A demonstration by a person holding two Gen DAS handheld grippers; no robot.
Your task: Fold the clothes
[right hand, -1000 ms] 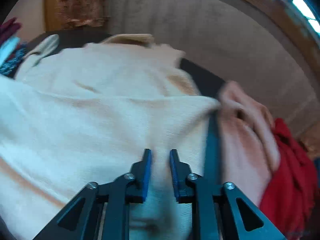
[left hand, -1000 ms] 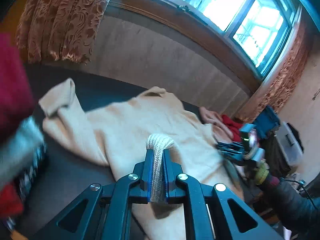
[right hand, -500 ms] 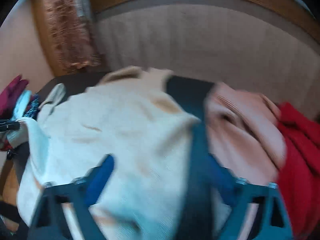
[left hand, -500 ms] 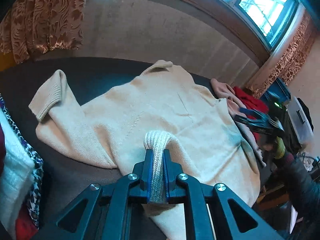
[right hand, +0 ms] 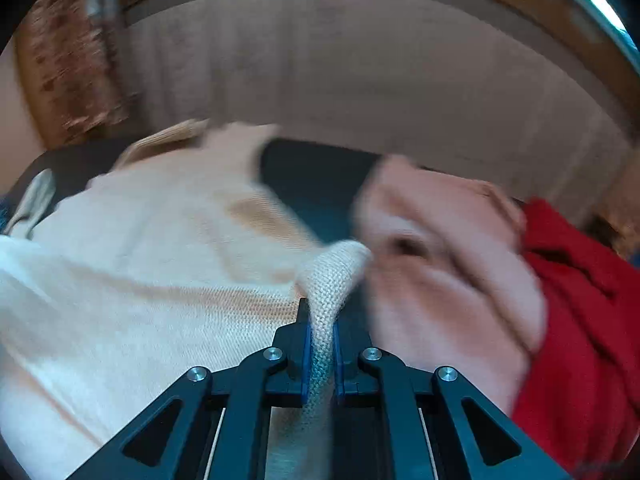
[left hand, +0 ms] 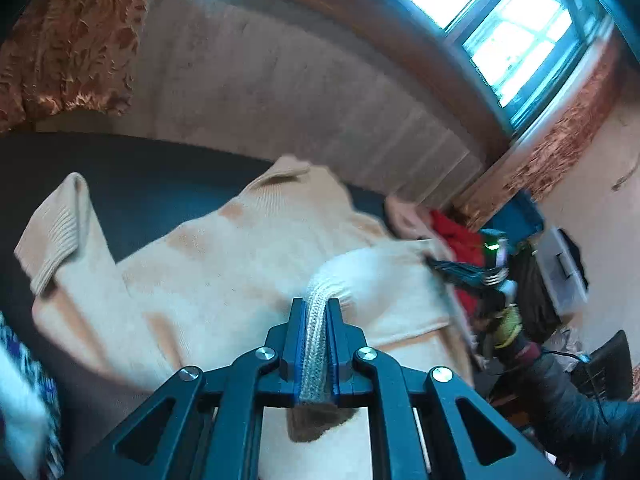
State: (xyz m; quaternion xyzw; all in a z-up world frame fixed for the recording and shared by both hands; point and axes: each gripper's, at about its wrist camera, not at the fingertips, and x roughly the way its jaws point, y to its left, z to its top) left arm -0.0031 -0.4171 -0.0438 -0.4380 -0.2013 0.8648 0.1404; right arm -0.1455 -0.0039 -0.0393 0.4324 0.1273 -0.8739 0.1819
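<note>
Cream sweater (left hand: 248, 264) now pinched in right gripper (right hand: 320, 320), previously apart; left gripper (left hand: 317, 308) still clamped on it

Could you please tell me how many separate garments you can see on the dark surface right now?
3: the cream sweater spread in the middle, pinched by both grippers; a pink garment bunched to its right; a red garment beyond that. More clothing at the left wrist view's left edge is too blurred to count.
</note>
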